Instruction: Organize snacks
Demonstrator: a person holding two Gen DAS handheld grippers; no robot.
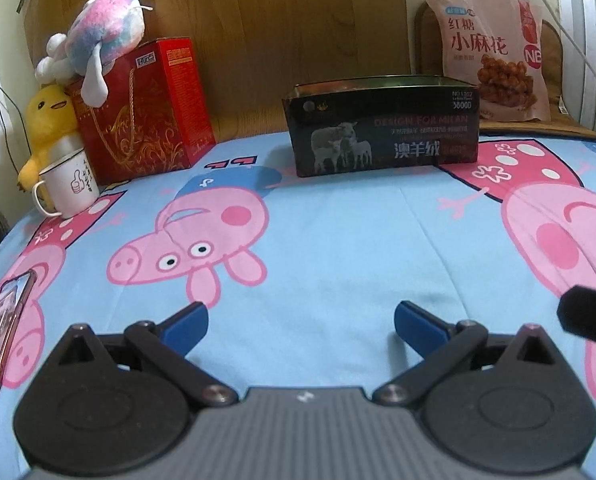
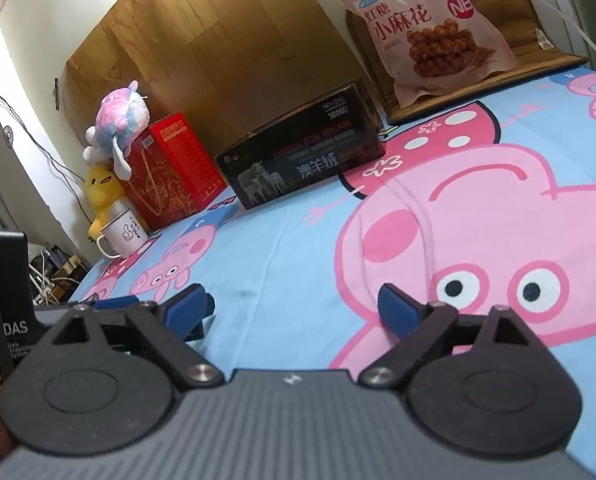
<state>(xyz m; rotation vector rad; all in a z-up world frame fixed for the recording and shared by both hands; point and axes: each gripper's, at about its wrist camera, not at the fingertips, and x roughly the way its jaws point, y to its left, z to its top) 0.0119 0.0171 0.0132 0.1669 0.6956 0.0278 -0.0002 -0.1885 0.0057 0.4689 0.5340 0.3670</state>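
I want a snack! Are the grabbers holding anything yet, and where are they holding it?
Nothing yet. The left gripper and right gripper both have their jaws open over the bedsheet, and the snack bag leans untouched at the back.

Black linkage gripper [image 1: 301, 322], blue-padded jaws, silver screws.

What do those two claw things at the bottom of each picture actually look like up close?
Both match. The left gripper and right gripper each have blue fingertips on black linkage arms with silver pivot screws, two round black discs, and a ribbed grey body with a small white logo. No cables or sleeves are visible.
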